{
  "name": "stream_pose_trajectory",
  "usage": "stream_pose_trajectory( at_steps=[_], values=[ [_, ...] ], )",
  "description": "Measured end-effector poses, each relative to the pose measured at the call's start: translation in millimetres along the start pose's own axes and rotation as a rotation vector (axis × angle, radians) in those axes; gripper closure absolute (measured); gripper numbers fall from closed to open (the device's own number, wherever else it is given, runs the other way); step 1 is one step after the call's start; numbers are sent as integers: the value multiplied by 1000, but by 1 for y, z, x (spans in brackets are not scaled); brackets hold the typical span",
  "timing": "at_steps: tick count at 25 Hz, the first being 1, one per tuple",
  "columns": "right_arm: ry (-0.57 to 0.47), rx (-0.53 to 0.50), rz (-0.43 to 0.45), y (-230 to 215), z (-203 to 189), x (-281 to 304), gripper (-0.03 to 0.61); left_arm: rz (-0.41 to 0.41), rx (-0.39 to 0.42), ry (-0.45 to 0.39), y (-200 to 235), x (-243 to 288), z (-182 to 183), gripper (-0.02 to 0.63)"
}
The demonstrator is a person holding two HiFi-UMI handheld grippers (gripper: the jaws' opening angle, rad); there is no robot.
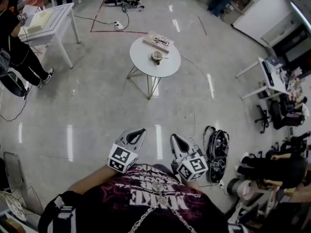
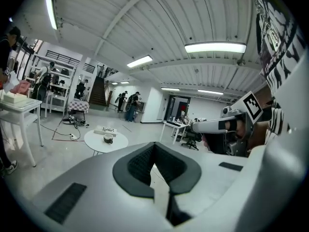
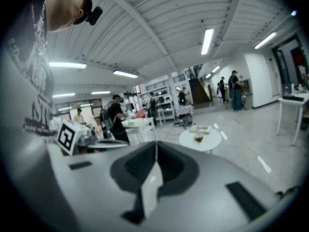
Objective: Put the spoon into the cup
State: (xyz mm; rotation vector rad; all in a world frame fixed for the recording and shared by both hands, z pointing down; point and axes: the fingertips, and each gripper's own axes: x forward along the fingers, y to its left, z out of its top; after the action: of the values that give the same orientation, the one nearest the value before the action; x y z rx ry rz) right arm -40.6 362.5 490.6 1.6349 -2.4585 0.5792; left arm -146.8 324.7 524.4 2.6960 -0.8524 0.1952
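Note:
A small brown cup [image 1: 157, 56] stands near the middle of a round white table [image 1: 146, 64] several steps ahead of me. It also shows in the left gripper view as the cup [image 2: 108, 138] and in the right gripper view as the cup [image 3: 198, 138]. The spoon is too small to make out. My left gripper [image 1: 141, 130] and right gripper [image 1: 173, 137] are held close to my chest, side by side, pointing toward the table. Both are shut with nothing in them; the left gripper [image 2: 154, 145] and the right gripper [image 3: 156, 143] show their pads meeting.
A flat book-like thing [image 1: 158, 41] lies on the round table behind the cup. A white rectangular table [image 1: 53, 21] and a person in black [image 1: 14, 47] are at the far left. Cables [image 1: 121, 4] lie beyond; a black backpack [image 1: 217, 152] sits on the floor at my right.

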Motion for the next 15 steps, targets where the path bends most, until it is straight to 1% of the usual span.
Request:
stream_pose_trajectory(
  at_steps=[3, 8, 12, 15],
  values=[
    [8, -3, 10, 5, 0, 2, 543, 8, -16, 0, 4, -5, -2, 588],
    [9, -4, -10, 11, 6, 4, 543, 17, -37, 14, 15, -13, -7, 588],
    [9, -24, -24, 6, 11, -6, 543, -7, -19, 14, 1, -7, -9, 588],
    [9, -32, -26, 8, 20, 7, 543, -11, -14, 4, 10, -9, 1, 588]
  ],
)
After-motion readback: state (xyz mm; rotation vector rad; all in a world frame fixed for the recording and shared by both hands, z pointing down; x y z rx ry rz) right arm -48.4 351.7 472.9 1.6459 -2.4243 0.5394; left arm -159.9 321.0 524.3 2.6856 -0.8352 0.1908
